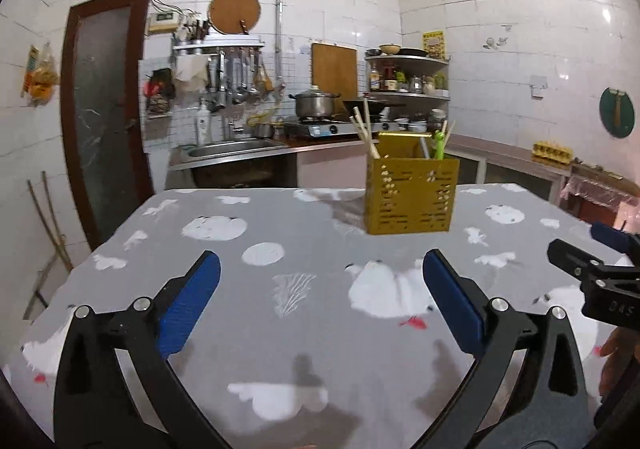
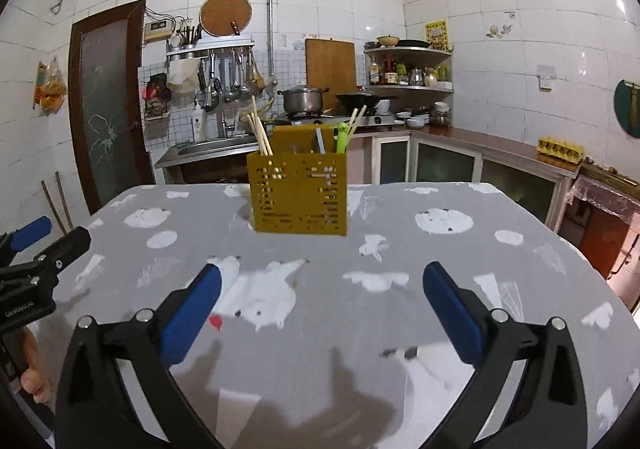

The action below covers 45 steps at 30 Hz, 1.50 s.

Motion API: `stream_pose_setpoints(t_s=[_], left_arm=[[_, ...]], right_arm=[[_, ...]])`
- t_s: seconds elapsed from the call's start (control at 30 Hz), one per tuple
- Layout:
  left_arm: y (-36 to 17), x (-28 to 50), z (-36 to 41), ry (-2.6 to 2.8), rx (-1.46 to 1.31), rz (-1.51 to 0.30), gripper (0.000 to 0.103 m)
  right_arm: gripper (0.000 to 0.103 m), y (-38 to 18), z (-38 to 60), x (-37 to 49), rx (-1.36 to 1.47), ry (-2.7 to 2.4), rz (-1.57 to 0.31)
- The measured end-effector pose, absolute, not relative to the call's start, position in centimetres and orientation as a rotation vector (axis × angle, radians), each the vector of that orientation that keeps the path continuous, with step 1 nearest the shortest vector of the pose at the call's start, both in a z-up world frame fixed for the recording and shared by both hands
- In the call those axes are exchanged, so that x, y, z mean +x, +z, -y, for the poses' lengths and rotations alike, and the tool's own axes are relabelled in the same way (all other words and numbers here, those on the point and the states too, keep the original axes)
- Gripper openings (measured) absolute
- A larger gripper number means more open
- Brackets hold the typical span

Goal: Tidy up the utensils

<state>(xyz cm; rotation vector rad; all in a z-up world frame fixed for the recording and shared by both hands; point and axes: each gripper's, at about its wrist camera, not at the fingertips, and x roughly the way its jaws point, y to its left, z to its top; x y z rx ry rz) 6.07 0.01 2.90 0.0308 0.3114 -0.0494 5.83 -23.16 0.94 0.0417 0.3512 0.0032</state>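
Note:
A gold perforated utensil holder point(image 1: 412, 195) stands on the grey patterned tablecloth point(image 1: 280, 249), far from both grippers; it also shows in the right wrist view point(image 2: 298, 193). It holds wooden chopsticks point(image 2: 259, 133) on its left side and a green utensil point(image 2: 342, 137) with more chopsticks on its right. My left gripper point(image 1: 322, 269) is open and empty above the near part of the table. My right gripper point(image 2: 322, 281) is open and empty too. Each gripper shows at the edge of the other's view, the right point(image 1: 580, 265) and the left point(image 2: 44, 245).
Behind the table stands a kitchen counter with a sink point(image 1: 236, 149), a stove with a pot point(image 1: 314, 103) and a wok. A corner shelf point(image 1: 408, 77) holds bottles. A door point(image 1: 106, 109) is at the left. An egg carton point(image 2: 560, 149) sits on the right counter.

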Motion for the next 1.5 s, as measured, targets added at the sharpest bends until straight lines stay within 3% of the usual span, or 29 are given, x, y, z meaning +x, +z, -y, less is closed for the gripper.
stream_pose_setpoints(t_s=[0.37, 1.5], left_arm=[[1.4, 4.1, -0.8, -0.001, -0.010, -0.197, 0.098], [1.0, 4.6, -0.2, -0.006, -0.002, -0.225, 0.098]], right_arm=[[0.099, -0.5, 23.1, 3.3, 0.044, -0.034, -0.248], [0.099, 0.0, 22.9, 2.7, 0.026, -0.056, -0.211]])
